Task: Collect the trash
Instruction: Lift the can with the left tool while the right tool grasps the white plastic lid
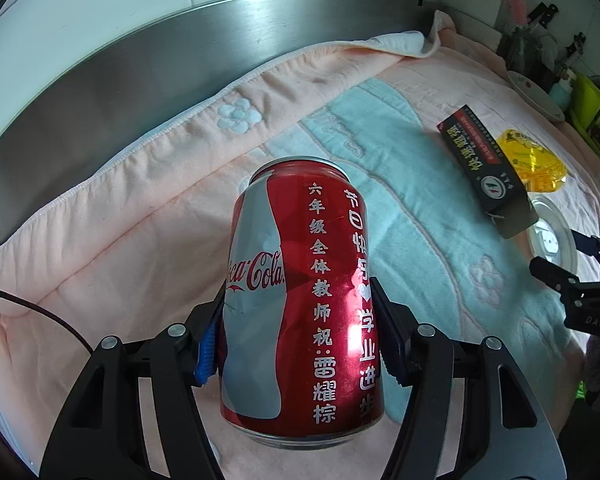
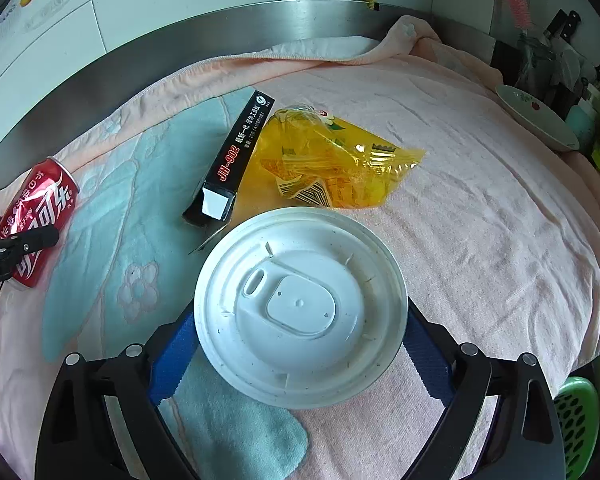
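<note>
Red can (image 1: 300,300), frame centre: thin, light, dents easily; your left gripper (image 1: 300,344) clamps it mid-body. Right gripper (image 2: 300,356) straddles white lid (image 2: 300,306), pads look unclenched; take its stiff rim.

Can (image 2: 36,222) sits far left on the towel (image 2: 480,208); box (image 2: 236,156) and wrapper (image 2: 332,160) side by side behind the lid (image 2: 300,304).

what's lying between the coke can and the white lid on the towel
In the right wrist view, only bare towel lies between the can and the lid. The black box sits farther back, off that line.
</note>
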`<state>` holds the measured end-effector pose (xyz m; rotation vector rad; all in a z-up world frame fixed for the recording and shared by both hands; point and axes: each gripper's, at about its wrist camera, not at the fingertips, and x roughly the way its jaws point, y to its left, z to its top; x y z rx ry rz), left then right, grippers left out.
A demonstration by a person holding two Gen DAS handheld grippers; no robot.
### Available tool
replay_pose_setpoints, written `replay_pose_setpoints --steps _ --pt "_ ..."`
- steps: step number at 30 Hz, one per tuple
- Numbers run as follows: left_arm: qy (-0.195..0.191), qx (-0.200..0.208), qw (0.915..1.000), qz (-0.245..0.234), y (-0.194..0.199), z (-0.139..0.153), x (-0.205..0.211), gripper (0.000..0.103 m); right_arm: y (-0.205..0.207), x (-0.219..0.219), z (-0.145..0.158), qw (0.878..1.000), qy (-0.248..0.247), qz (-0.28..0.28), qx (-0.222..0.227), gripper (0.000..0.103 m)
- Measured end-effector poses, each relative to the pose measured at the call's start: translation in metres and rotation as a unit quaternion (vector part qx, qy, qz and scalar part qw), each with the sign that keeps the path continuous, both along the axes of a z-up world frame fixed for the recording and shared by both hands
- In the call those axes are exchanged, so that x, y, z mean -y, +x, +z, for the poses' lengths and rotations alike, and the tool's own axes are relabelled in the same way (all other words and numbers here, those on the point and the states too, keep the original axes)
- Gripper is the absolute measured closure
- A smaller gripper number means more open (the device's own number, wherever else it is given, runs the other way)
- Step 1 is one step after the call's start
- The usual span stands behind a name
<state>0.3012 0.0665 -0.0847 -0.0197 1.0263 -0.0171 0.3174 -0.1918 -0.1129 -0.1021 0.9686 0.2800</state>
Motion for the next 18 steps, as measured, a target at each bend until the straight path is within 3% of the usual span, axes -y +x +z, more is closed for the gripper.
replay_pose_setpoints --steps 18 --pt "-0.031 0.039 0.9979 -0.042 -0.015 0.029 0.044 0.04 -0.062 0.044 0.044 0.998 0.012 -0.028 0.054 0.013"
